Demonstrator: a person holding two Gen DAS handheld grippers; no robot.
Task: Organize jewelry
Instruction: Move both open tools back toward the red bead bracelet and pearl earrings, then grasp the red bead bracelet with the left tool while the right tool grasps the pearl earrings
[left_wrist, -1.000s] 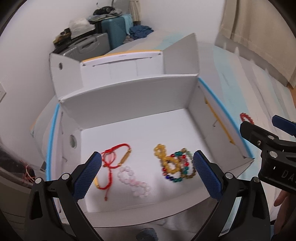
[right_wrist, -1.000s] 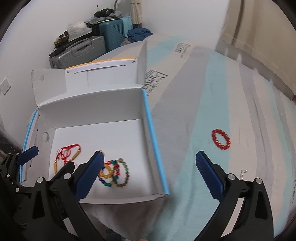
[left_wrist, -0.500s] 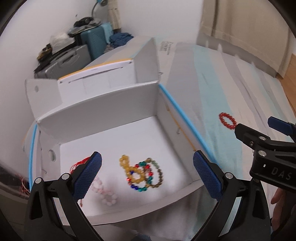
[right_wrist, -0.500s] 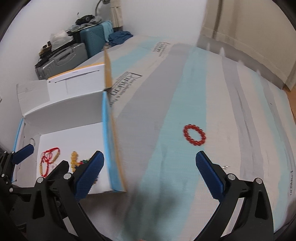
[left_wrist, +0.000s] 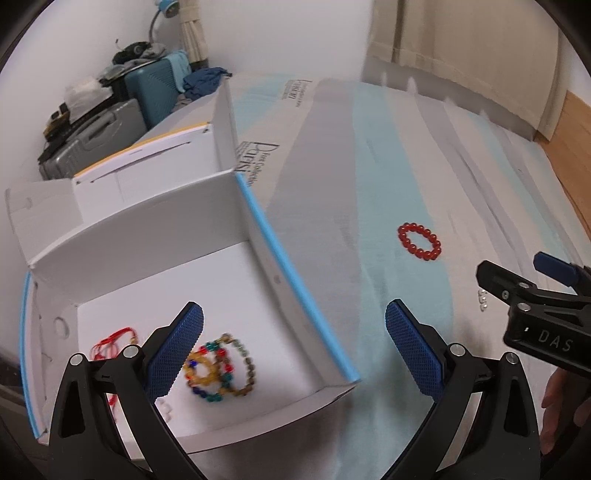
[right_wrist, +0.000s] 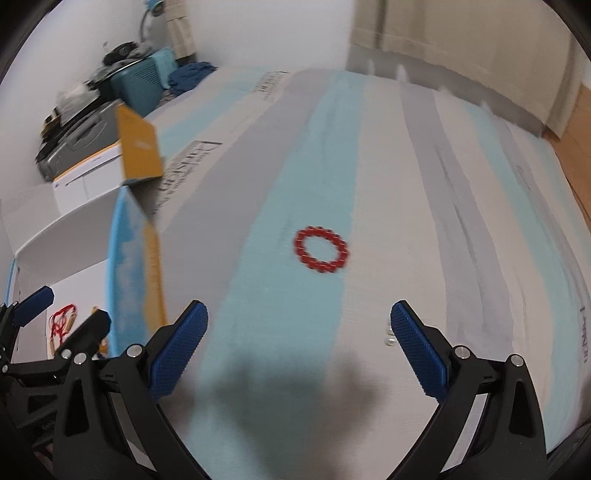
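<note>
The red bead bracelet (right_wrist: 320, 249) lies flat on the striped bed cover (right_wrist: 406, 184), well apart from the white box (left_wrist: 155, 236). It is in front of the right hand-held gripper (right_wrist: 298, 347), which is wide open and holds nothing. In the box lie a bunch of mixed colour bead bracelets (left_wrist: 221, 367) and a red string piece (left_wrist: 110, 341). The left hand-held gripper (left_wrist: 293, 350) is wide open too, above the box's blue edge. Some small clear beads (left_wrist: 482, 299), maybe, sit near the right one.
</note>
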